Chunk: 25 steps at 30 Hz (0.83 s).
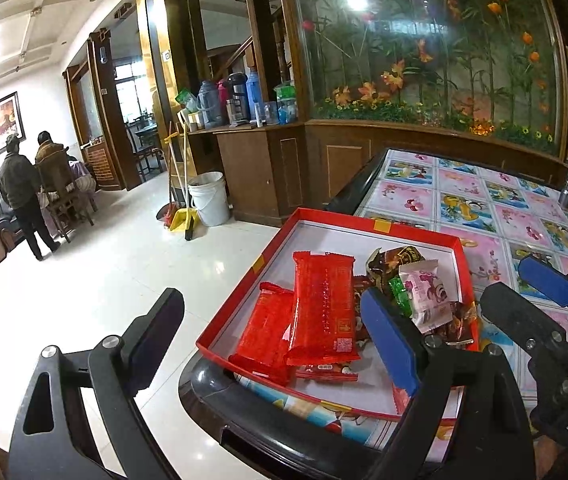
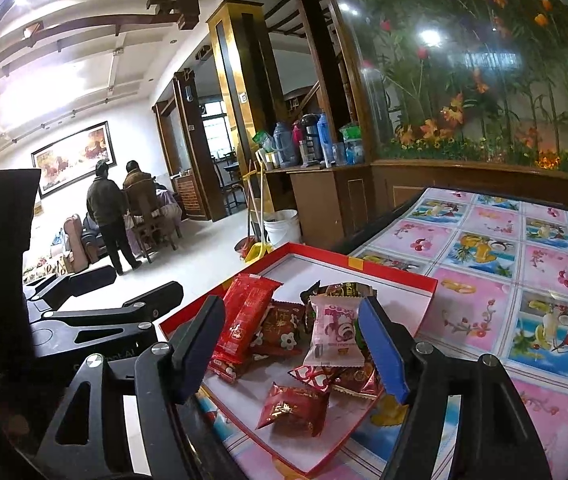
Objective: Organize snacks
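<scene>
The snacks (image 2: 284, 332) lie heaped in the red tray (image 1: 308, 216) at the near corner of the worktop (image 2: 484, 280), likely gathered for sorting, with the right tool (image 2: 296, 340) and left tool (image 1: 271, 332) both spread and empty, and bare tray floor beyond the pile.

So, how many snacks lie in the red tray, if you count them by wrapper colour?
Long bright red packets: 2
Pink and white packet: 1
Green candy: 1
Dark brown and gold packet: 1
Small dark red packets: at least 3, as some overlap
Total: at least 8
</scene>
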### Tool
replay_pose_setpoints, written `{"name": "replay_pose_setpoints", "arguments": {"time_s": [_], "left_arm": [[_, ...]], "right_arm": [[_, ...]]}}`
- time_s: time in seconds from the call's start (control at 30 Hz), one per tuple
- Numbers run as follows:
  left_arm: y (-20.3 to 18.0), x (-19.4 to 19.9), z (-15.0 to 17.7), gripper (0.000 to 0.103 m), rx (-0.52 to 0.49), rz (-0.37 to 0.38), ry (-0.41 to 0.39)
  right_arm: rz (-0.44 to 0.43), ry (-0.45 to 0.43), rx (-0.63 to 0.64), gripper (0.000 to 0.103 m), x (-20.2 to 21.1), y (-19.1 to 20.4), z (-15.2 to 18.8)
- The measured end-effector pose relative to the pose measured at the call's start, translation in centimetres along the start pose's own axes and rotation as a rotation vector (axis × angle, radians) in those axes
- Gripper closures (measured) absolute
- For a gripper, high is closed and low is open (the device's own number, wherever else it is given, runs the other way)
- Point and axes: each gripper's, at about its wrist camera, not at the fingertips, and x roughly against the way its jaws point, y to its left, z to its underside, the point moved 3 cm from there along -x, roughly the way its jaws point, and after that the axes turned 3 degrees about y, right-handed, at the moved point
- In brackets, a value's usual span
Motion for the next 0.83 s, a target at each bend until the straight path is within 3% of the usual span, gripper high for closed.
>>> {"name": "replay_pose_setpoints", "arguments": {"time_s": [0.83], "left_arm": [[0.2,-0.02,0.3,0.012,0.012,0.031,-0.002]], "right_arm": [[-0.002,0.016,0.026,0.032,-0.96,0.23,0.54]]}}
